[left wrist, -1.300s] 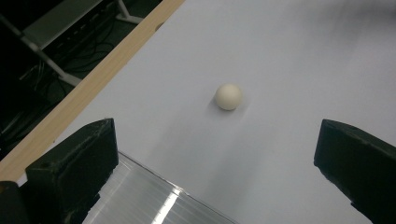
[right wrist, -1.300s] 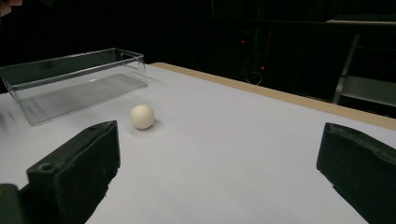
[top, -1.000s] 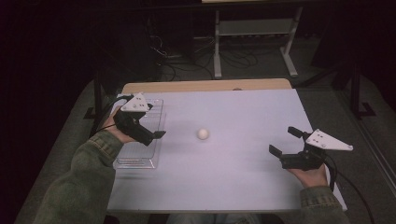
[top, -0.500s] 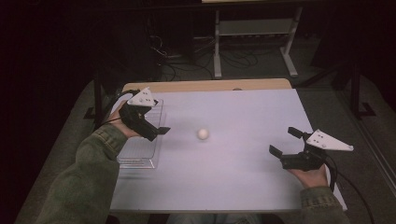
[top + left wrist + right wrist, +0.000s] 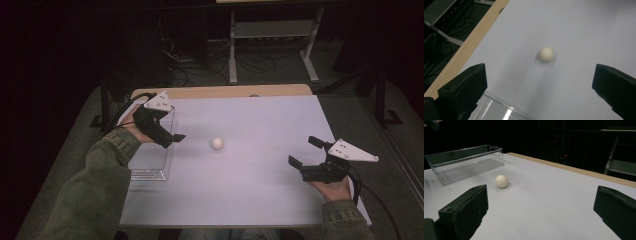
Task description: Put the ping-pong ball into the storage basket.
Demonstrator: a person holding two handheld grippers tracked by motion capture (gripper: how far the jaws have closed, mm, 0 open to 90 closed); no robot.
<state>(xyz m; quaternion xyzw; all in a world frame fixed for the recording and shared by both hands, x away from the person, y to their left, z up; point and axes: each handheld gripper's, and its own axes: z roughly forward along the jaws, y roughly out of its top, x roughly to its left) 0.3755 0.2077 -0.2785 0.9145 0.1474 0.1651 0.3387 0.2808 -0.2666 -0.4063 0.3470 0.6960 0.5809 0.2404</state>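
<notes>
Left gripper [image 5: 172,139], jaws apart, hovers above the clear tray [image 5: 150,162] at frame left, aimed at the white ball [image 5: 217,143] at table centre. Right gripper [image 5: 306,153], jaws apart, waits lower right.

Smooth matt white ball [image 5: 217,143], clear glossy plastic box [image 5: 464,162], matt white table [image 5: 260,180] edged in wood
</notes>
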